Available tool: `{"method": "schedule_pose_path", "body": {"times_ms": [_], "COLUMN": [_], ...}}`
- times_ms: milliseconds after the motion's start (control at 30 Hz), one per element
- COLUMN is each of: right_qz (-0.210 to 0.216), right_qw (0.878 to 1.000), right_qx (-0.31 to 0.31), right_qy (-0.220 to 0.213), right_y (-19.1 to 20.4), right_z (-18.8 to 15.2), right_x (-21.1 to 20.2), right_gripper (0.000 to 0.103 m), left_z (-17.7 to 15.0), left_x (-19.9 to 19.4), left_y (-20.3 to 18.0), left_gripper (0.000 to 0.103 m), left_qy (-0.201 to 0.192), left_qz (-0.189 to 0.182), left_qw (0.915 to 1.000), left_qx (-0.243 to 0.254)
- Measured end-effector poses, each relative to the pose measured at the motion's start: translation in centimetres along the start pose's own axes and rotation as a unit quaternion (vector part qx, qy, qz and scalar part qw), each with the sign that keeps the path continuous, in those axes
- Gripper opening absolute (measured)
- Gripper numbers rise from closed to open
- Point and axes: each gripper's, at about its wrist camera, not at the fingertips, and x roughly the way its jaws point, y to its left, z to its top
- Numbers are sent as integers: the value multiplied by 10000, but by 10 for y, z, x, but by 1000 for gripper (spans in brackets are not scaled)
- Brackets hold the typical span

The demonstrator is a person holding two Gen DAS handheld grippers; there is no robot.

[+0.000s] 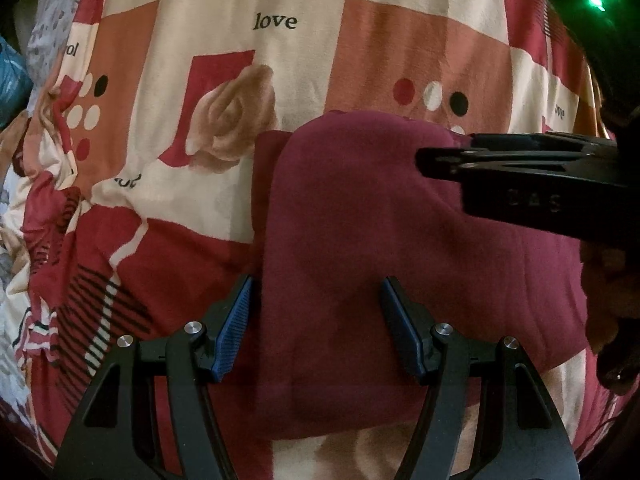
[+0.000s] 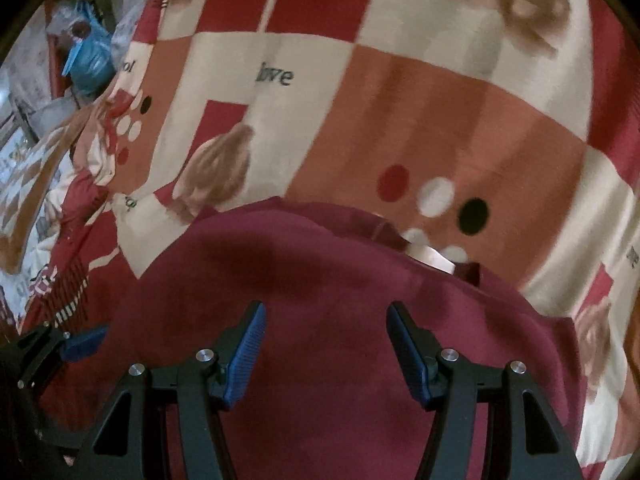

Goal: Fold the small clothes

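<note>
- Nearest, in the left wrist view, the left gripper (image 1: pixel 316 328) has its jaws spread wide and holds nothing. Its left blue pad sits at the left edge of a maroon garment (image 1: pixel 400 248); the other pad is over the cloth.
- In the right wrist view, the right gripper (image 2: pixel 324 352) also has its jaws wide apart and empty, hovering over the middle of the same garment (image 2: pixel 320 280).
- The garment lies flat on a bedspread (image 1: pixel 248 92) printed with roses, checks and the word "love". It appears already partly folded, a top layer overlapping a lower one.
- Its far edge lies ahead of both jaws; a fold there shows a pale patch (image 2: pixel 432 258), perhaps a label.
- The left gripper is nearer the left edge, so it seems better placed to lift that side.
- Farthest, clutter (image 2: pixel 84 60) sits beyond the bedspread's left side.
</note>
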Motion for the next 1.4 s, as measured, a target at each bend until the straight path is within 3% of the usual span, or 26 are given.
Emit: {"method": "schedule_pose_path", "body": {"times_ms": [400, 567, 700, 833, 967, 1100, 1167, 1200, 1267, 1333, 1400], "right_qz": [127, 240, 331, 675, 706, 428, 202, 159, 336, 750, 1036], "right_qw": [9997, 9980, 9969, 9945, 9942, 9942, 9943, 9952, 9968, 9953, 9931], "right_qx": [28, 79, 351, 608, 458, 43, -271, -305, -70, 163, 316], "right_qy": [190, 578, 619, 515, 672, 985, 1012, 920, 728, 598, 442], "right_y": [11, 12, 8, 14, 40, 72, 82, 82, 71, 54, 38], "right_z": [4, 10, 24, 38, 49, 52, 50, 49, 48, 48, 46], "right_x": [19, 49, 48, 42, 59, 88, 98, 98, 88, 74, 58], "right_gripper": [60, 61, 63, 73, 83, 96, 98, 94, 75, 47, 36], "left_z": [0, -3, -6, -7, -9, -9, -7, -6, -4, -1, 0], "left_x": [-2, -7, -12, -16, -14, -11, -11, -11, -13, -15, -16], "left_y": [3, 23, 40, 49, 55, 54, 54, 54, 54, 51, 45], "left_gripper": [65, 65, 65, 65, 65, 65, 65, 65, 65, 65, 65], "left_qy": [41, 126, 179, 288, 410, 476, 475, 462, 428, 360, 294], "left_qz": [-71, -284, -593, -935, -1099, -1019, -989, -983, -1050, -1099, -1086], "left_qw": [10000, 9989, 9958, 9903, 9862, 9873, 9876, 9874, 9863, 9865, 9879], "left_qx": [-40, -351, -679, -990, -1171, -1122, -1127, -1147, -1195, -1158, -1069]}}
